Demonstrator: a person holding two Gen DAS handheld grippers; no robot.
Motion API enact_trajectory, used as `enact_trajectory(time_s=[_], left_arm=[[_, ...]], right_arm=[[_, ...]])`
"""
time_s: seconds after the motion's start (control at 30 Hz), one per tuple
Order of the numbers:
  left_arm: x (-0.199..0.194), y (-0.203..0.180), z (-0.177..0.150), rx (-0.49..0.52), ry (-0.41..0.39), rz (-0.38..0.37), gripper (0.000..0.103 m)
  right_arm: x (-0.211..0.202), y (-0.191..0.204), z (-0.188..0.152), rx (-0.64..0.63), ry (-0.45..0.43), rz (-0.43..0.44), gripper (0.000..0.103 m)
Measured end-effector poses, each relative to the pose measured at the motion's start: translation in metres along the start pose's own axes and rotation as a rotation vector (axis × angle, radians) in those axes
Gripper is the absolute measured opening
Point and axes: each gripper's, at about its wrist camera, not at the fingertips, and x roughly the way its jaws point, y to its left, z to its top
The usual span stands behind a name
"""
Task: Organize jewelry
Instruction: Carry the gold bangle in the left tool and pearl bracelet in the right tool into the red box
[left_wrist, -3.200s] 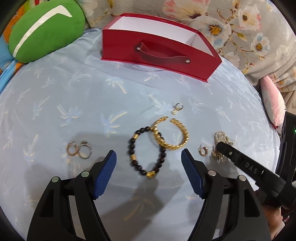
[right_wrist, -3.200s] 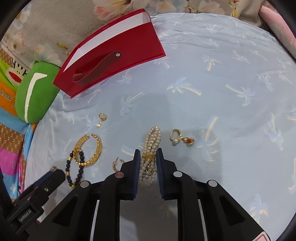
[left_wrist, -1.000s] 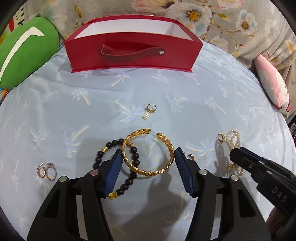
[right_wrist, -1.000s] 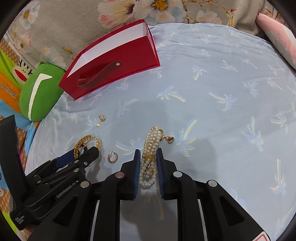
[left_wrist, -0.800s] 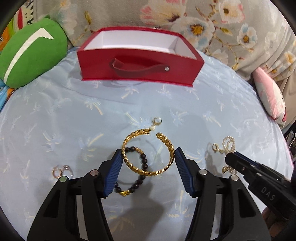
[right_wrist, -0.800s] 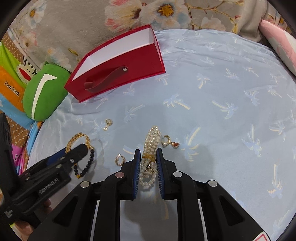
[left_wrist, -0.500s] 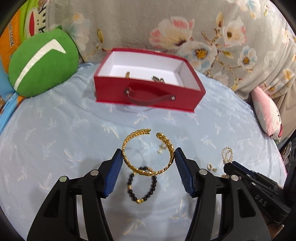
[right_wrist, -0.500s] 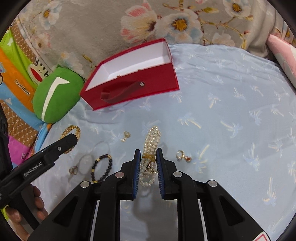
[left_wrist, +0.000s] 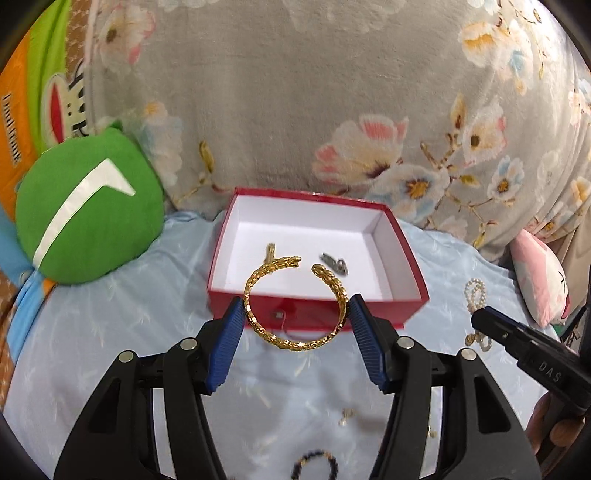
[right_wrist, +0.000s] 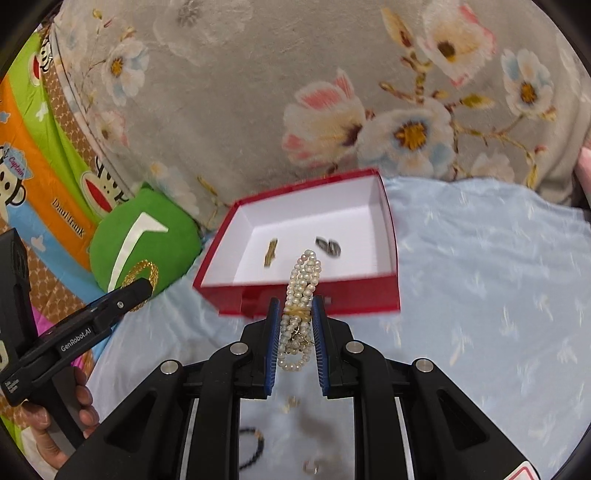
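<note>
- My left gripper (left_wrist: 295, 325) is clamped on the gold bangle (left_wrist: 295, 302), one blue pad on each side of the ring, its open gap pointing away toward the box (left_wrist: 406, 254).
- My right gripper (right_wrist: 295, 328) is pinched on the pearl bracelet (right_wrist: 299, 295); the strands stand up between the pads and a loop hangs below them.
- A few seconds ago the bangle lay on the cloth (left_wrist: 110, 332) overlapping the dark bead bracelet (left_wrist: 314, 463), with my left jaws wide around it. Since then I have closed on it and lifted.
- The beads stayed behind, low in the left view, with a small earring (left_wrist: 345, 415) near them.
- Over the last second both views have climbed. The box showed only its front wall; now I look down into its white floor.
- Two small pieces already lie in there: a gold one (right_wrist: 271, 251) at the left and a darker one (right_wrist: 328, 245) at the right.
- Both held pieces hang short of the front wall, not yet over the opening.
- I judge this as mid-carry, two pickups done at once, so next comes forward travel and release.
- Beads and small earrings are still to collect.
</note>
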Motion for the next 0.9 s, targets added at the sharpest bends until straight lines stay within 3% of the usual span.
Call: enact_trajectory(time_s=[0.2, 0.37, 0.67, 0.9], left_arm=[[0.054, -0.002, 0.043, 0.006, -0.015, 0.008, 0.056], [0.106, -0.004, 0.066, -0.005, 0.029, -0.023, 0.056], [0.19, -0.003, 0.049, -0.011, 0.163, -0.015, 0.056], [0.218, -0.004, 0.033, -0.013, 0.21, -0.019, 0.057]], right_arm=[[0.055, -0.003, 0.05, -0.015, 0.002, -0.016, 0.016], [0.108, -0.011, 0.073, -0.002, 0.047, -0.03, 0.016], [0.189, -0.046, 0.062, 0.05, 0.176, -0.088, 0.016], [0.208, -0.049, 0.05, 0.038, 0.211, -0.103, 0.016]])
